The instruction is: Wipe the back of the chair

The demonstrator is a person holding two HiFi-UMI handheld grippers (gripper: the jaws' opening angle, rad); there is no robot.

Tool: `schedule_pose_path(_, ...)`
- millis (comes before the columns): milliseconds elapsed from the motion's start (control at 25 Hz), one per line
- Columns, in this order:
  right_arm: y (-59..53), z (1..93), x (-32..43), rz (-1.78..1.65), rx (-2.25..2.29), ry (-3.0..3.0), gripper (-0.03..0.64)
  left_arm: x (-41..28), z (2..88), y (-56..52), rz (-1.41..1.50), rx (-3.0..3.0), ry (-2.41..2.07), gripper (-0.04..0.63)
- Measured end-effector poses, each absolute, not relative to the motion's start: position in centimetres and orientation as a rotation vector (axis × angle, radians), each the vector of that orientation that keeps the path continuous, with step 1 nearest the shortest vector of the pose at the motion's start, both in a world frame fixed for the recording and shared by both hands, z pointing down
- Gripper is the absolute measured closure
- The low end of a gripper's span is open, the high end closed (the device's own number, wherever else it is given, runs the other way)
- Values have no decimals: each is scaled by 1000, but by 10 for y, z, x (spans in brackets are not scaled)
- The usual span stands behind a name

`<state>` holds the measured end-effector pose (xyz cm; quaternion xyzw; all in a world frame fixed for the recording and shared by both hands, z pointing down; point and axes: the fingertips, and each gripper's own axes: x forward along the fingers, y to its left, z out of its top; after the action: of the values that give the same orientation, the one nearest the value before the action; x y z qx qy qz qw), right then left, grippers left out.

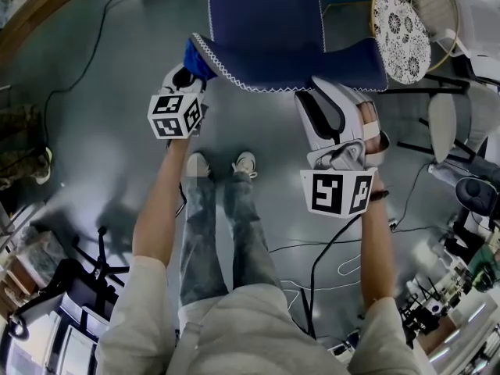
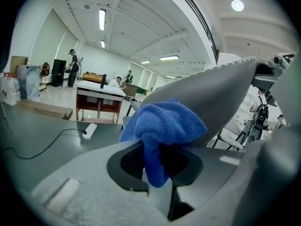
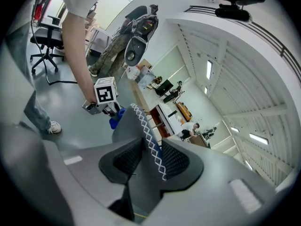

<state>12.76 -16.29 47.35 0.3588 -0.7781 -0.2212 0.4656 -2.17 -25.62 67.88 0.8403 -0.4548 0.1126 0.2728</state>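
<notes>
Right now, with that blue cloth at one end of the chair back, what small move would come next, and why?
Probably slide the left gripper and its blue cloth sideways along the chair back, toward the right gripper. The cloth sits at the back's left end, so nearly the whole length lies ahead of it, and the right gripper is clamped on the stitched edge, which should steady the chair.
</notes>
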Motion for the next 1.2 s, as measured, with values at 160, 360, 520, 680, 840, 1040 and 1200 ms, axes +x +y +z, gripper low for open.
schedule_pose_path(160,-163,474,129,-542,881,-1909,494,-24,680,-257,318,2261,-1225,520)
schedule_pose_path(360,-163,473,128,-541,884,-1913,494,-38,673,-252,298,2254,-1252,520)
schedule_pose_path(520,-161,473,126,-542,888,-1913,494,-58,648,-240,262,2300,-1290,520)
schedule_pose_path(680,-162,473,126,-538,886,-1910,494,-73,615,-230,204,2342,-1329,522)
schedule_pose_path(840,-164,473,128,-532,888,-1906,494,-73,578,-226,135,2393,-1346,522)
schedule_pose_path(1040,-164,474,129,-529,891,-1903,494,-62,531,-230,58,2487,-1353,522)
schedule_pose_path(1200,-164,474,127,-527,891,-1901,494,-59,501,-238,-15,2537,-1358,522)
